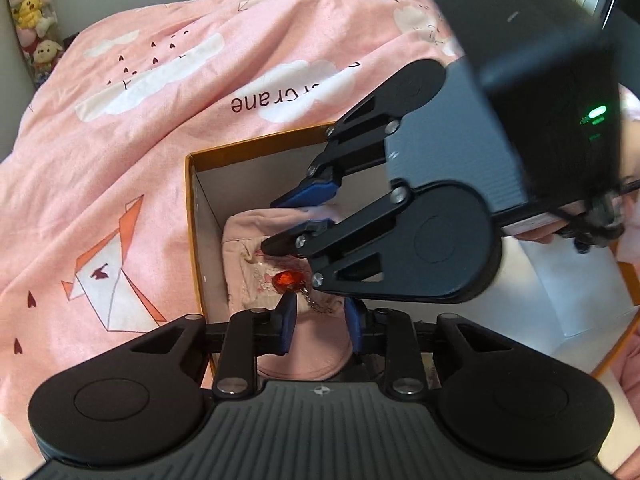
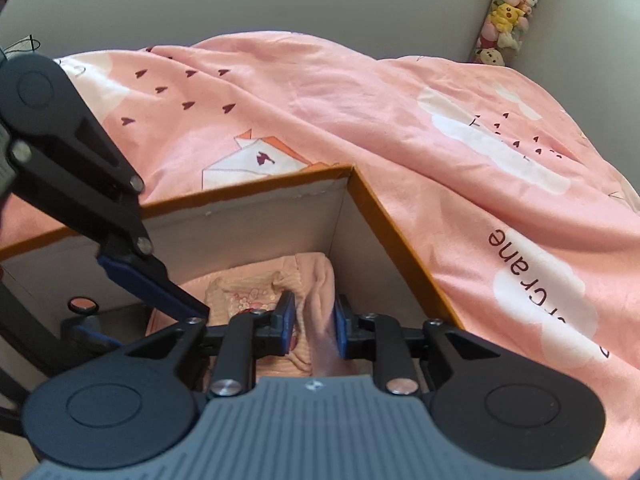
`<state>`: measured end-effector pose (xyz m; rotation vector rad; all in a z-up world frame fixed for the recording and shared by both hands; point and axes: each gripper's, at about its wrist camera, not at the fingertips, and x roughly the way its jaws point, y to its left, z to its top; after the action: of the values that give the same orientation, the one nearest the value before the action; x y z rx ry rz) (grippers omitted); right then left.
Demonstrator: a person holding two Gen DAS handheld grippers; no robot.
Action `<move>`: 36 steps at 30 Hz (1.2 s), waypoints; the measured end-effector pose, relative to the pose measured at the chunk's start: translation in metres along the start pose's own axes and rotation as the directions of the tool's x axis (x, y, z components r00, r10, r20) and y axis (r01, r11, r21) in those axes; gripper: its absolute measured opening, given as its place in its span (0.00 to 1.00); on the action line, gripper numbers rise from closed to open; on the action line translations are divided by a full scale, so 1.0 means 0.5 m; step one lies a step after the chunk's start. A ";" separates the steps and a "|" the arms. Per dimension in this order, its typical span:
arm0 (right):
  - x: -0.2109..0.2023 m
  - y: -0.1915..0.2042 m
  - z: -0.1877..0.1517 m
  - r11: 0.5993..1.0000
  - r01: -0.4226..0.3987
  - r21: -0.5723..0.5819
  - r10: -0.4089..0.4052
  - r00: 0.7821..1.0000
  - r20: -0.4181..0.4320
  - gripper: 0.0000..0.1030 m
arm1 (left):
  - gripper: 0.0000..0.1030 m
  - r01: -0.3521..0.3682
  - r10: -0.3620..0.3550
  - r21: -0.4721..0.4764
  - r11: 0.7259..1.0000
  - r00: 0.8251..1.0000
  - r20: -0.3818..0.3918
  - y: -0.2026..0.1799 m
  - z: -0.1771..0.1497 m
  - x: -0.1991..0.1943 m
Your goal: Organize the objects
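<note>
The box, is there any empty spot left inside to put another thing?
Yes. The orange-rimmed box shows bare white floor on its far side, beyond the right gripper. The corner holding the pink clothes and red pendant is crowded by both grippers.

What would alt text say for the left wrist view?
Two black tongs, left and right, reach into an orange-rimmed box on a pink bedspread, above a folded pink garment and a red gem keychain.
</note>
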<state>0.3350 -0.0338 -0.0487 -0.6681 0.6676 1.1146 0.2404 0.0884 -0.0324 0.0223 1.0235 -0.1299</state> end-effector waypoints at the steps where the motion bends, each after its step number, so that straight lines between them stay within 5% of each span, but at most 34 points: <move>1: -0.006 0.001 0.001 1.000 0.002 0.002 -0.002 1.000 0.004 0.25 | 0.29 -0.006 0.006 -0.001 1.000 1.000 -0.001 0.000 0.001 0.001; 5: -0.035 0.002 0.007 0.999 0.027 0.028 -0.028 1.000 0.012 0.36 | 0.27 -0.029 0.029 0.002 1.000 1.000 0.001 -0.002 0.000 0.002; 9: -0.061 -0.006 0.003 0.991 0.091 0.102 -0.091 0.996 -0.007 0.38 | 0.25 -0.051 0.051 0.005 0.999 0.999 0.009 -0.005 -0.003 0.003; 12: -0.076 -0.025 -0.016 0.973 0.120 0.198 -0.109 0.992 -0.066 0.34 | 0.25 -0.049 0.049 0.001 0.999 0.999 0.016 -0.004 -0.005 0.001; 14: -0.082 -0.033 -0.035 0.960 0.145 0.241 -0.119 0.986 -0.117 0.15 | 0.25 -0.043 0.044 -0.003 0.999 0.999 0.021 -0.002 -0.007 -0.001; 21: -0.049 -0.035 -0.078 0.938 0.178 0.298 -0.116 0.970 -0.215 0.11 | 0.25 -0.050 0.052 -0.037 0.998 0.997 0.050 -0.005 -0.011 -0.009; 28: -0.020 -0.018 -0.054 0.936 0.133 0.325 -0.080 0.982 -0.171 0.01 | 0.25 -0.039 0.049 -0.098 0.994 0.993 0.105 0.009 -0.014 -0.016; 36: -0.023 -0.014 -0.057 0.926 0.156 0.342 -0.090 0.975 -0.201 0.04 | 0.25 -0.043 0.067 -0.131 0.991 0.980 0.190 -0.008 -0.021 -0.057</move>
<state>0.3340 -0.0641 -0.0568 -0.4934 0.9458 0.7918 0.2164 0.0881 -0.0135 -0.0759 0.8339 -0.0160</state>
